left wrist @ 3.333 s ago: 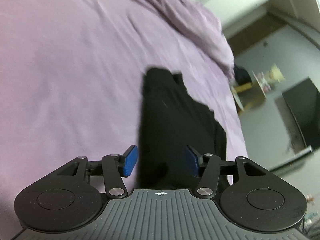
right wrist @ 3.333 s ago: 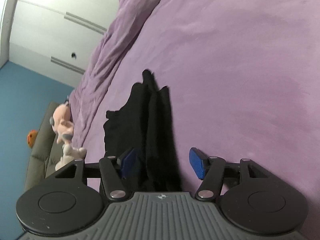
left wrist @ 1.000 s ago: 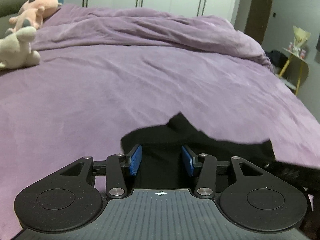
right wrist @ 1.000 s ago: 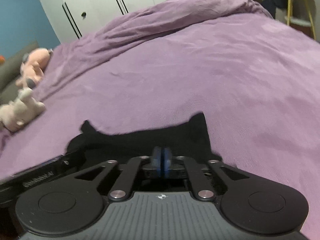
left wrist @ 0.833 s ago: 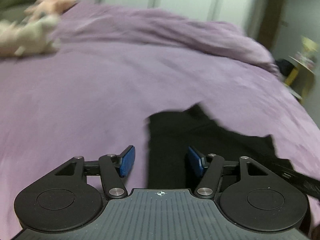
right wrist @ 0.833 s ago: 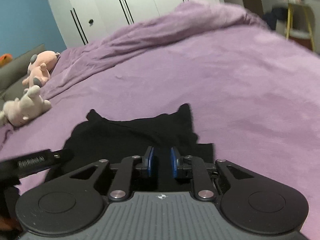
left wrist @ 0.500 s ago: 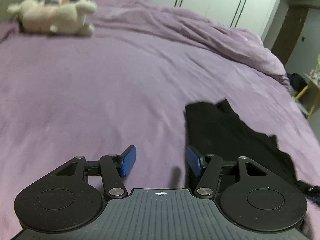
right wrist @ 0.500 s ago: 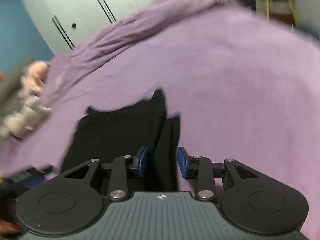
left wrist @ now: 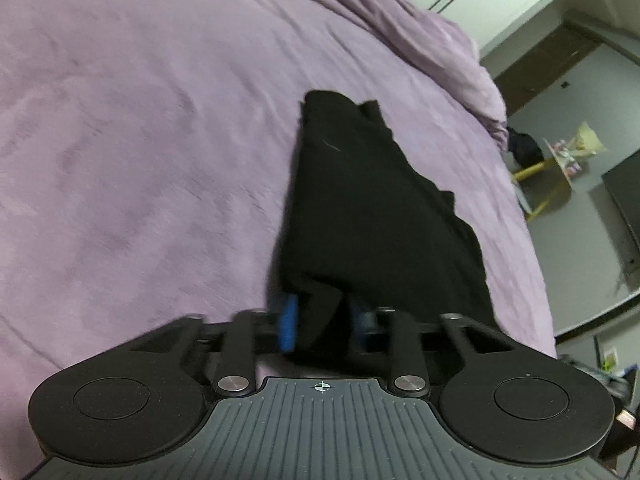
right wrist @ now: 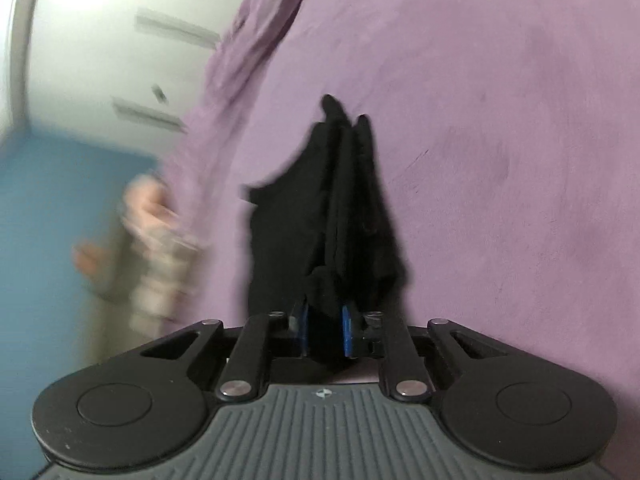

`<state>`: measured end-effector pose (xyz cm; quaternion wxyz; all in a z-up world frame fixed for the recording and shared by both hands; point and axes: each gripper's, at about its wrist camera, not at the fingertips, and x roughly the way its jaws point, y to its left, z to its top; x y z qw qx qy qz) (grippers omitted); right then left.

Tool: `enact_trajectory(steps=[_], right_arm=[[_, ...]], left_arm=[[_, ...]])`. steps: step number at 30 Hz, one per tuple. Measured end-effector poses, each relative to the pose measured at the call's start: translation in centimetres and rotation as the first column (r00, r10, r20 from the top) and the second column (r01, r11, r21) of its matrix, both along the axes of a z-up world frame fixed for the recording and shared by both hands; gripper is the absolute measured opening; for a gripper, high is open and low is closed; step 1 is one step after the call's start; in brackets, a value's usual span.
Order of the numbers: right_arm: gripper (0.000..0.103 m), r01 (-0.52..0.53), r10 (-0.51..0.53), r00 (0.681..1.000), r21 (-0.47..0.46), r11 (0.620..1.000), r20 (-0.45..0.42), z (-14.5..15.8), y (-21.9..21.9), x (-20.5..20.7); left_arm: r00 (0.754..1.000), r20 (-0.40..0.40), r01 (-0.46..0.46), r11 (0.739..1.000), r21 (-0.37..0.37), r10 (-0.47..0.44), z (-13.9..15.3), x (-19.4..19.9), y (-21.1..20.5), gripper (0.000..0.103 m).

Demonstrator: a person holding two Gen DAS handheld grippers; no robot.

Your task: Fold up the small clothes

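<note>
Purple plush bedspread (left wrist: 160, 128) fills both our views, and on it lies the small black cloth garment (left wrist: 360, 200), its near edges raised off the bed. Our left hand-held gripper (left wrist: 322, 326) pinches one bunched corner between its blue pads, and our right hand-held gripper (right wrist: 325, 330) is clamped on another gathered fold.

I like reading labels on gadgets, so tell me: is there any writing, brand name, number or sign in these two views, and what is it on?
No readable text in either view.
Left gripper: only a small crosshair mark on its grey body, no letters.
Right gripper: the same crosshair mark, no letters.
Black garment: no label visible.
Purple bedcover: plain.
Items on the yellow side table: too small and blurred to read.
</note>
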<state>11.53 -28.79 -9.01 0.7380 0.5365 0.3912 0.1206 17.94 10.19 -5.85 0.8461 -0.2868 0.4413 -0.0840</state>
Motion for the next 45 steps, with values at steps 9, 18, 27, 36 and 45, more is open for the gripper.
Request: enact_trajectory(steps=[9, 18, 27, 36, 45], right_arm=[[0.012, -0.117, 0.104, 0.993, -0.513, 0.850, -0.055, 1.9, 3.3, 0.9], [0.055, -0.149, 0.141, 0.986, -0.826, 0.544, -0.085, 4.8, 6.2, -0.9], [0.081, -0.249, 0.198, 0.965, -0.829, 0.500, -0.170, 7.3, 8.1, -3.8], [0.084, -0.310, 0.206, 0.949, -0.832, 0.460, -0.239, 8.3, 12.3, -2.2], [0.084, -0.325, 0.204, 0.943, -0.853, 0.408, -0.262, 8.6, 14.0, -2.2]], left_arm=[[0.996, -0.089, 0.019, 0.991, 0.135, -0.007, 0.1, 0.0, -0.4, 0.015], [0.994, -0.099, 0.079, 0.869, 0.489, -0.035, 1.7, -0.8, -4.5, 0.061], [0.998, -0.058, 0.047, 0.776, 0.629, -0.013, 4.6, -4.8, -6.1, 0.081], [0.998, -0.066, 0.053, 0.769, 0.637, -0.014, 5.8, -5.3, -6.3, 0.090], [0.998, -0.067, 0.047, 0.786, 0.617, -0.008, 6.2, -5.5, -6.2, 0.093]])
